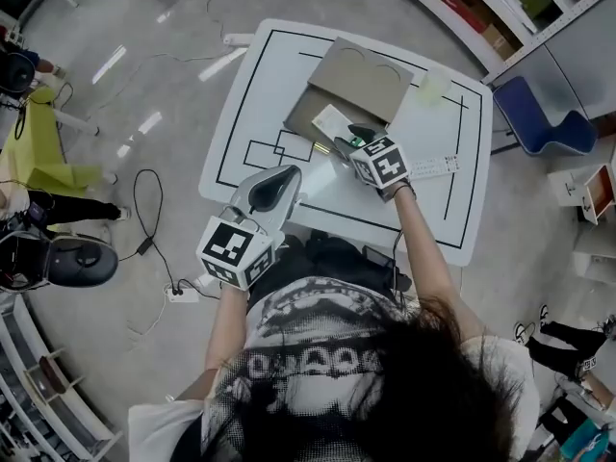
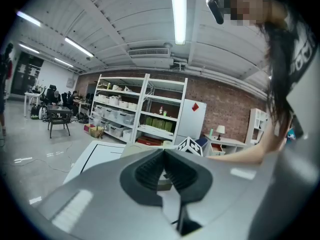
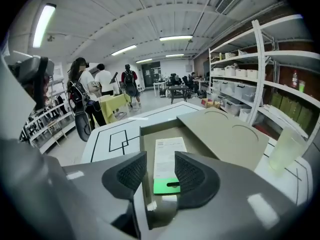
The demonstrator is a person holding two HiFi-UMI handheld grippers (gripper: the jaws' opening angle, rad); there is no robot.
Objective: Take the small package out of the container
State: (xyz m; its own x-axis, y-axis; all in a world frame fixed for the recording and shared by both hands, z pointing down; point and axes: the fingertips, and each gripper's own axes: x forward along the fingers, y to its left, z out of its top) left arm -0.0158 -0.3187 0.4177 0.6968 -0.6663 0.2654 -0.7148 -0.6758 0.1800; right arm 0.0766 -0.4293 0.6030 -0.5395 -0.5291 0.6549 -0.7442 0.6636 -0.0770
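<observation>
An open tan cardboard box [image 1: 306,115] stands on the white table [image 1: 260,75], its lid [image 1: 364,77] lying askew over the far half. Inside lies the small package [image 1: 332,122], a flat white pack with a green hang tab. My right gripper [image 1: 345,143] is at the box's near edge and points down into it. In the right gripper view its jaws [image 3: 160,159] stand open, with the package [image 3: 167,159] and its green tab [image 3: 166,185] lying on the box floor between them, untouched. My left gripper [image 1: 288,174] hangs shut over the table's near edge; its tips [image 2: 164,152] meet with nothing between them.
A translucent cup [image 1: 433,87] stands right of the lid, also in the right gripper view [image 3: 287,149]. A white flat device [image 1: 435,166] lies right of my right hand. Black lines mark the table. A blue seat [image 1: 539,123] and shelves stand beyond; people stand far off [image 3: 102,81].
</observation>
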